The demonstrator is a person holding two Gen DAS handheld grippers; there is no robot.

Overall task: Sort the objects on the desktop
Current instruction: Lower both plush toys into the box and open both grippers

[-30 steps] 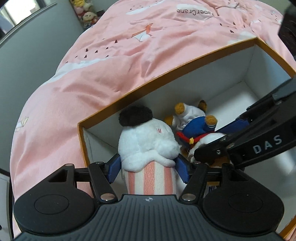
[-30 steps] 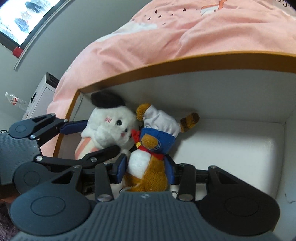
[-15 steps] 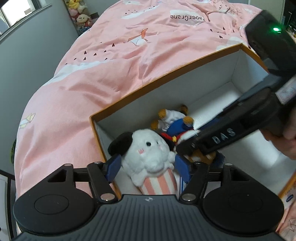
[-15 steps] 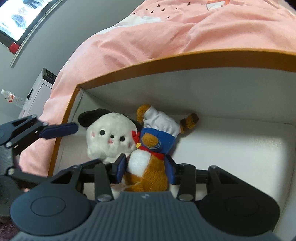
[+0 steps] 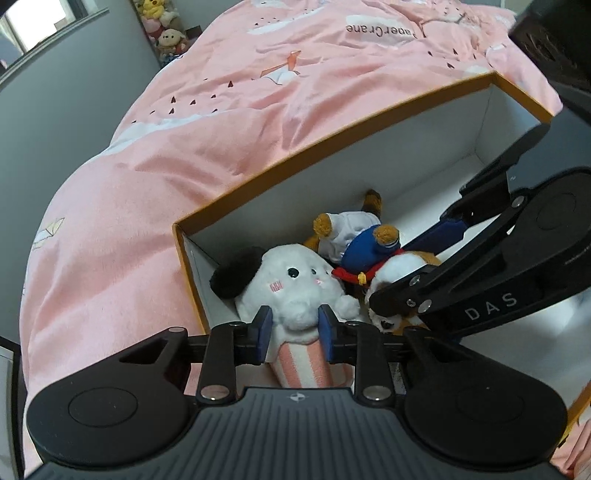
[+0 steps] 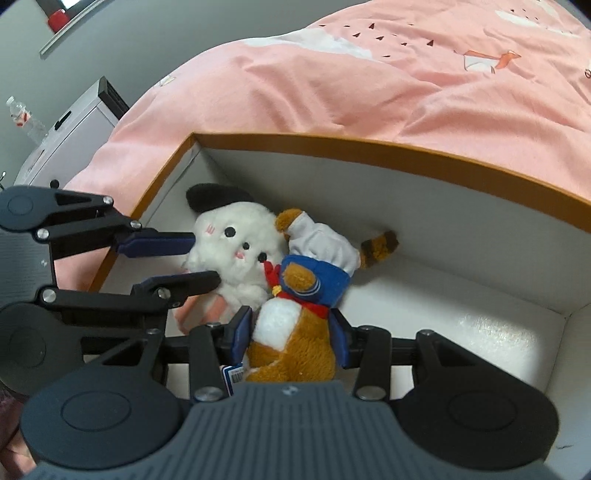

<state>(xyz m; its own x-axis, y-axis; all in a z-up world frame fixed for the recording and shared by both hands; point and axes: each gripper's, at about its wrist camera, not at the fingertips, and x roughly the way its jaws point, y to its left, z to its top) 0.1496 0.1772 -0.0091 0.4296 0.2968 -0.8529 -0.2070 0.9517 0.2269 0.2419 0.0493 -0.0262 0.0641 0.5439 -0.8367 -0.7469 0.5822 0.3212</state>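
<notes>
In the left wrist view:
Box: a white box [image 5: 388,173] with an orange rim sits on a pink bed cover [image 5: 221,110].
White puppy toy: a soft white puppy [image 5: 295,284] with a black ear lies in the near left corner of the box, face up, with a pink striped body.
Left gripper: the left gripper [image 5: 294,328] has its 2 blue pads on each side of the puppy's chin. Its jaws are closing and the pads press into the fur.
Brown toy: a brown plush [image 5: 365,247] in a blue and white sailor top lies just beside the puppy, touching it.
Right gripper: the right gripper [image 5: 424,258] comes in from the right side, with the brown plush between its fingers.
Far corner: a pile of soft toys [image 5: 164,33] sits by the grey wall.

In the right wrist view:
Right gripper: the right gripper [image 6: 291,338] is about half open, and its 2 blue pads squeeze the brown plush [image 6: 295,332] at the tummy.
Tag: a small paper tag [image 6: 232,376] hangs by the left pad.
Puppy: the white puppy [image 6: 236,251] lies by the left wall of the box [image 6: 369,155], touching the brown plush.
Left gripper: the left gripper [image 6: 205,262] reaches in from the left with the puppy's head between its fingers.
Behind: a grey cabinet [image 6: 70,125] and a water bottle [image 6: 26,118] stand past the pink bed cover [image 6: 369,74].
</notes>
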